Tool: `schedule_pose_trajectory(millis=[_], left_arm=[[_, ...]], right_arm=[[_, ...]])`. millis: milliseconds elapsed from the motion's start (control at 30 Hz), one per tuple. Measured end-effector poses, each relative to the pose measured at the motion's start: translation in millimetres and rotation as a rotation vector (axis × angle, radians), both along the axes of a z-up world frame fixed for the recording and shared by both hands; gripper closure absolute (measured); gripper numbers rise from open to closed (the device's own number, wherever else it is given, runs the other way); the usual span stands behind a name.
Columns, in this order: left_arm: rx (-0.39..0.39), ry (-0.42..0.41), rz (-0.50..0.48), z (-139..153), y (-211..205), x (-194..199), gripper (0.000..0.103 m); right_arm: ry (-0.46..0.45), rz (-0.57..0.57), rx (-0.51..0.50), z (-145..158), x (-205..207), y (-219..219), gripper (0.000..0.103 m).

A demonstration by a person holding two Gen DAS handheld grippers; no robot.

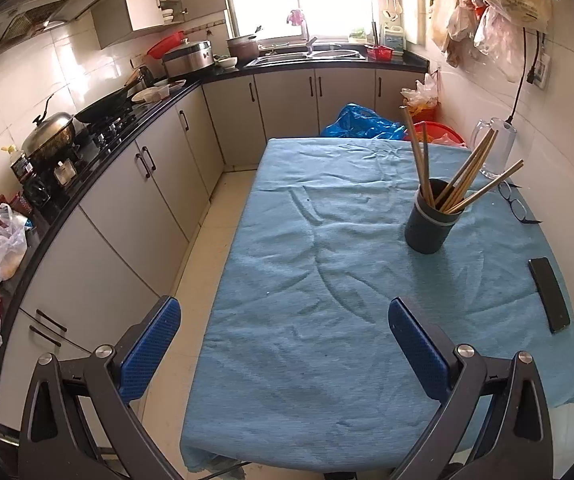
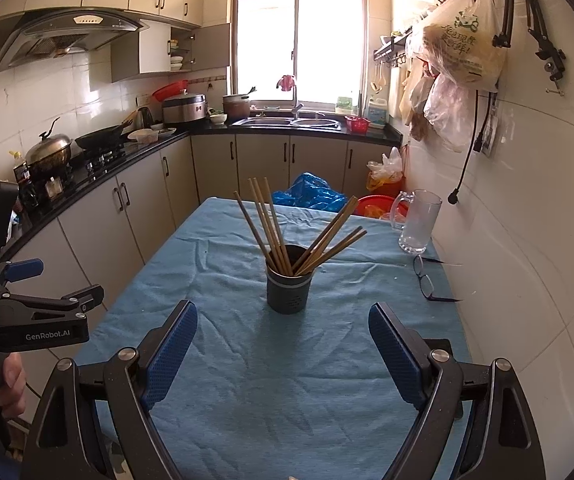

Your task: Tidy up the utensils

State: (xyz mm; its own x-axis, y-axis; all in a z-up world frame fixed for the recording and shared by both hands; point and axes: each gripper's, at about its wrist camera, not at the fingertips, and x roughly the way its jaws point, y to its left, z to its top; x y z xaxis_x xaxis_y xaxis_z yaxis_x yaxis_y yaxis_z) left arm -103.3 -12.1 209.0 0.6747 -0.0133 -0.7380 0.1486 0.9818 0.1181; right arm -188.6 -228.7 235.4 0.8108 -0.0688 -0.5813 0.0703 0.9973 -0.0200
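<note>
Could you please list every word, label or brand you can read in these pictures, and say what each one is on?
"GenRobot.AI": white lettering on the black body of the left hand-held gripper, seen in the right wrist view.
Green Chinese print on the hanging plastic bag: too blurred to read reliably.
Label on the detergent jug by the sink: too small to read.

A dark grey holder (image 2: 288, 292) of tan chopsticks (image 2: 271, 228) stands on blue cloth (image 2: 271, 380) (tool pads (image 2: 171, 350) dotted blue).

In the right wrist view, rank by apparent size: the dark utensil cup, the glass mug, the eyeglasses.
1. Utensil cup, though it is nearer the camera.
2. Glass mug, similar size; order unsure.
3. Eyeglasses, smallest.
</note>
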Motion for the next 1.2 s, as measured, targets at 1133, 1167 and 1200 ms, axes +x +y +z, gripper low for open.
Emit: schedule_pose_trajectory(millis=[1133,1167,1200], left_arm=[[0.003,0.048,-0.004,-12.8,-18.8,12.8,0.0],[0.004,0.047,-0.004,-12.6,-19.4,12.2,0.0],[0.004,0.05,-0.005,-12.5,-19.3,12.4,0.0]], right_arm=[[0.064,-0.008,-0.012,-10.2,15.1,-12.2,0.012],[0.064,-0.005,-0.012,-10.4,14.9,-12.0,0.012],[0.063,-0.003,-0.012,-10.5,14.3,-12.1,0.012]])
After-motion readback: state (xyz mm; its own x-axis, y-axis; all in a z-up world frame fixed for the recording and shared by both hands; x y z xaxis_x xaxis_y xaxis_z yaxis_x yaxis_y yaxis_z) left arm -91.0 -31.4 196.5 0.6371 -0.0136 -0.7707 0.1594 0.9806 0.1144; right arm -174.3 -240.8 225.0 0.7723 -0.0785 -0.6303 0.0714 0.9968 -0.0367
